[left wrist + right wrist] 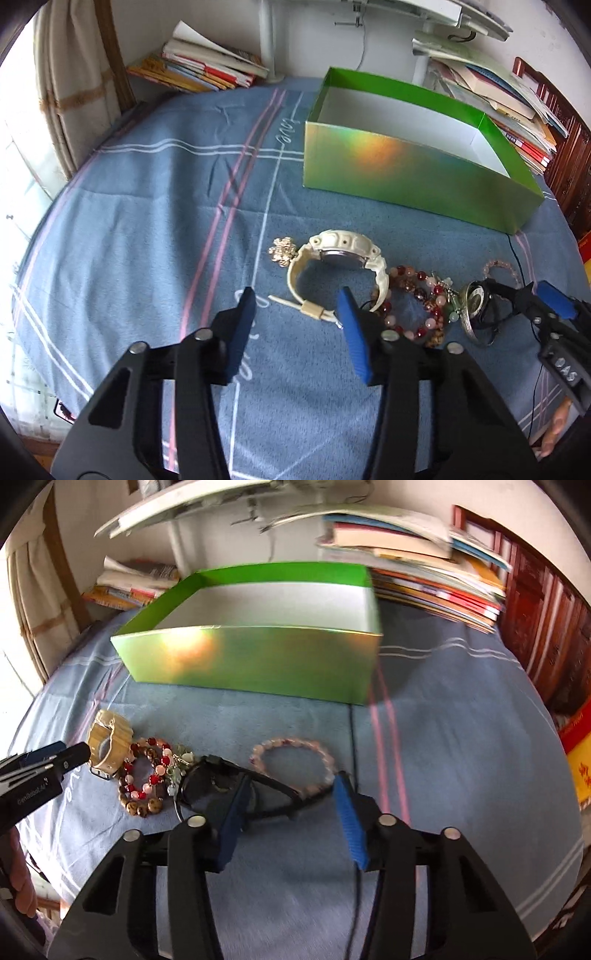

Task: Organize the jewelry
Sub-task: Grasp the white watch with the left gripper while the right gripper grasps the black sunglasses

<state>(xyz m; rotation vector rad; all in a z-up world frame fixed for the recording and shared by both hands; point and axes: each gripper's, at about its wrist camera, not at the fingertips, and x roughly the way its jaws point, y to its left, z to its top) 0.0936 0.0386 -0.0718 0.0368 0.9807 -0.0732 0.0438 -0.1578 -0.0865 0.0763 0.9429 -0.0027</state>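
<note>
Jewelry lies on a blue blanket in front of an open green box (406, 177) (258, 661) with nothing visible inside. My left gripper (297, 299) is open, and the strap of a cream watch (343, 251) runs between its blue fingertips without touching the pads. A gold flower brooch (282, 251) lies just left of the watch. To the right are a red bead bracelet (413, 306) (144, 782) and a black-strapped watch (476, 314). My right gripper (291, 781) is open over the black strap (273, 794). A pink bead bracelet (295, 757) lies just beyond it.
Book stacks (207, 62) (424, 572) rest along the far edge behind the box. A thin black cable (352, 731) runs across the blanket from the box toward me. A curtain (70, 92) hangs at left, wooden furniture (546, 627) stands at right.
</note>
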